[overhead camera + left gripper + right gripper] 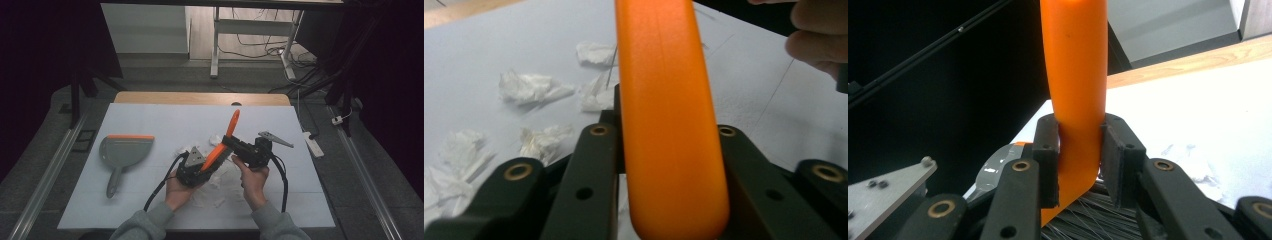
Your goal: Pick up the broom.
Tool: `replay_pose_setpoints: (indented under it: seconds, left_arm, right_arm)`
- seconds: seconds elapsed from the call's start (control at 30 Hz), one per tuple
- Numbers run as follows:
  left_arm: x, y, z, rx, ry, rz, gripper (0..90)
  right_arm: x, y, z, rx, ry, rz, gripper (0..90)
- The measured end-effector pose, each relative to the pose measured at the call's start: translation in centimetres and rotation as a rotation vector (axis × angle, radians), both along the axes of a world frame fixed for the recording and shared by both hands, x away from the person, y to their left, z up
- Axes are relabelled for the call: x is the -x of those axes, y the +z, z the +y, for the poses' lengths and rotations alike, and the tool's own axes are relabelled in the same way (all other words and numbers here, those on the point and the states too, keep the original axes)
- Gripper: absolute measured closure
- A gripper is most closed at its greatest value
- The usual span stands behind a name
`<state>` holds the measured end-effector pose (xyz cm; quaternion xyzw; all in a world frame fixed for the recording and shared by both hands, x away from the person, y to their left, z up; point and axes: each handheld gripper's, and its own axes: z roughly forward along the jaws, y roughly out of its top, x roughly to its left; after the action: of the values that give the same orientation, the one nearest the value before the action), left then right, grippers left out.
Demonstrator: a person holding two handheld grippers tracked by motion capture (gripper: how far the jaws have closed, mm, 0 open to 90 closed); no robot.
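We have both claws clenched on the long orange plastic brush (pixel 220 145), its axis slanting up from the left claw (pixel 200 167) through the right claw (pixel 230 141), crumpled white paper scraps (pixel 531 87) on the tabletop (pixel 165 120) just below.

Overhead view; tong cameras close (shared brush (pixel 221 142))
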<state>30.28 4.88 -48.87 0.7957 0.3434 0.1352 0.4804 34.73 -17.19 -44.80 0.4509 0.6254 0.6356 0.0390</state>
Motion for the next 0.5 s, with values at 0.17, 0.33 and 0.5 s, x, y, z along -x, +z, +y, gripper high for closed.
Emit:
replay_pose_setpoints:
  seconds: [0.17, 0.33, 0.5]
  left_arm:
    - [-0.2, 0.1, 0.5, -0.013, 0.001, 0.009, 79.7]
    - [-0.5, 0.4, 1.2, -0.018, -0.001, 0.023, 80.3]
    - [-1.1, 1.0, 3.2, -0.007, -0.002, 0.042, 80.3]
  right_arm:
    - [0.0, 0.1, 0.2, 0.013, 0.016, -0.004, 70.1]
    - [-0.2, 0.4, 0.3, 0.066, 0.038, -0.016, 64.5]
    - [-0.2, 1.2, -0.3, 0.177, 0.068, -0.09, 50.1]
